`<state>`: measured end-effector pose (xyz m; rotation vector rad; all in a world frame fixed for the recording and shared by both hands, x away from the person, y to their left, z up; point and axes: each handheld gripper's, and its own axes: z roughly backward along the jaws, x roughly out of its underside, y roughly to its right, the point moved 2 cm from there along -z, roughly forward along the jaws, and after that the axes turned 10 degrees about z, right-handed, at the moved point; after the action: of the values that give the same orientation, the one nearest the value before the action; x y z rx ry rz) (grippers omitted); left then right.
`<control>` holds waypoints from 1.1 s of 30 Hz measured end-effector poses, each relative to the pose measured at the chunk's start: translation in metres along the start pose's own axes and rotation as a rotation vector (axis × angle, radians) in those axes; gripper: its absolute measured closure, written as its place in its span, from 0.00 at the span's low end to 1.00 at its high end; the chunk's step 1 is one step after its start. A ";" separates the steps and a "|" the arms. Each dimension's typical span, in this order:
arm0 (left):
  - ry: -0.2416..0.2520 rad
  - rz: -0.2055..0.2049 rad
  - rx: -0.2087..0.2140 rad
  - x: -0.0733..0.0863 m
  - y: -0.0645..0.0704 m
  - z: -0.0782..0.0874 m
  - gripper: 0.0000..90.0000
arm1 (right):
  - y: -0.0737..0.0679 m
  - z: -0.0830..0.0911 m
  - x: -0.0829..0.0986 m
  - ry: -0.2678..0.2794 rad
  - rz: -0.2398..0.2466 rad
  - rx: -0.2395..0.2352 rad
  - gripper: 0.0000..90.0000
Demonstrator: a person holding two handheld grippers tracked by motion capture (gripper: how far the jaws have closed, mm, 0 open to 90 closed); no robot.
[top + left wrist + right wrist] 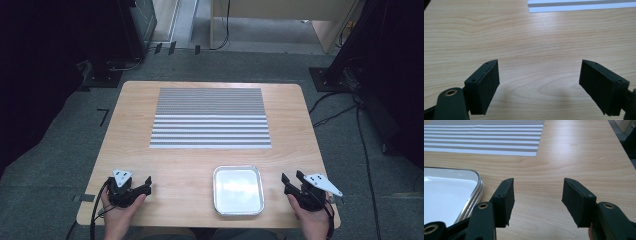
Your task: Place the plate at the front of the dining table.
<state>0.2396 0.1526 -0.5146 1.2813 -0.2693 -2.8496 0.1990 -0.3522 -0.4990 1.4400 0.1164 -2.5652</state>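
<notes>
- Left gripper (pixel 145 188), lower left of the frame: fingers spread, holding nothing.
- Right gripper (pixel 287 181), lower right: fingers spread too.
- Metal tray (pixel 238 209) lies between them, bottom centre of the surface (pixel 200 160), seemingly empty.
- Striped mat (pixel 210 117) sits above it, at centre.

a light wooden table (pixel 200 165) with rounded corners stood on grey carpet (pixel 60 150) under even overhead light, which glared softly on its top. dark curtains (pixel 40 60) closed in the room at left and right. black stand bases (pixel 107 75) rested on the floor near the table's far corners, and black cables (pixel 365 150) trailed across the carpet at right. beyond the table, a pale wooden desk (pixel 280 20) stood on a lighter floor.
</notes>
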 end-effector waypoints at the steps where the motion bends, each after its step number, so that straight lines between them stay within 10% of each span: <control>1: 0.000 0.000 0.000 0.000 0.000 0.000 0.18 | 0.000 0.000 0.000 0.000 0.000 0.000 0.48; 33: -0.060 -0.085 0.220 0.014 0.118 -0.006 0.19 | -0.029 0.004 -0.006 -0.026 0.025 -0.062 0.28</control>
<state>0.2267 0.0342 -0.5103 1.2686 -0.5565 -3.0038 0.1926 -0.3236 -0.4925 1.3775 0.1708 -2.5357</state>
